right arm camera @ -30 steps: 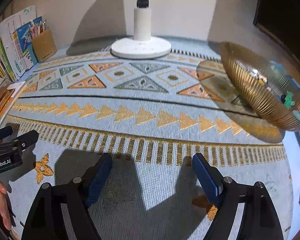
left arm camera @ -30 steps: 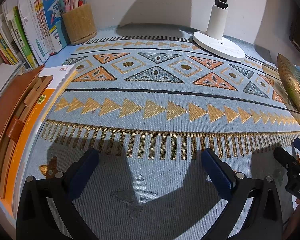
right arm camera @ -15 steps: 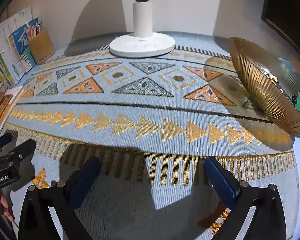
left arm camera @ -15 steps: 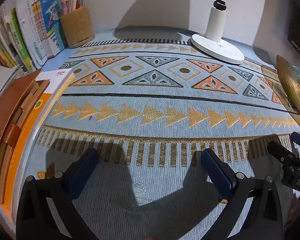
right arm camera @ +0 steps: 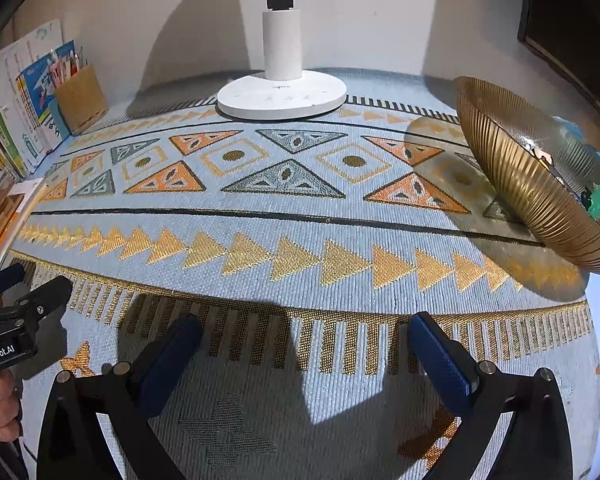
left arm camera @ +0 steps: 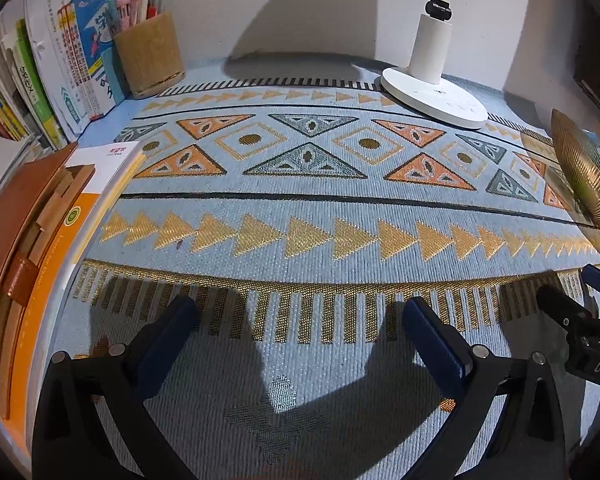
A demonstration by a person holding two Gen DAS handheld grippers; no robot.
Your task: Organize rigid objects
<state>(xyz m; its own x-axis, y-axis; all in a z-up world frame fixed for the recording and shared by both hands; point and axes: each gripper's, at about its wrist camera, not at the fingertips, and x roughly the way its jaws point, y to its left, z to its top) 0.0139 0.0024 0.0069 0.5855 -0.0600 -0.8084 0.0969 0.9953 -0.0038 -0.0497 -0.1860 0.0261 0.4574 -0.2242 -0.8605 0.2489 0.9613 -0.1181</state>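
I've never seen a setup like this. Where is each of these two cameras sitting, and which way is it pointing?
Left wrist view: sits on the left gripper, looking forward and down over the patterned cloth toward books and a pen holder; its own open blue-padded fingers show, with the right gripper at the edge.
Right wrist view: sits on the right gripper, facing the white lamp base and gold bowl; its open fingers show, plus the left gripper and a hand.
Both share the cloth, lamp base, bowl and pen holder.

The worktop's (right arm camera: 300, 240) middle lies open; a lamp base (right arm camera: 282, 94) blocks the back edge, a gold bowl (right arm camera: 532, 200) the right edge, books (left arm camera: 32, 240) the left.
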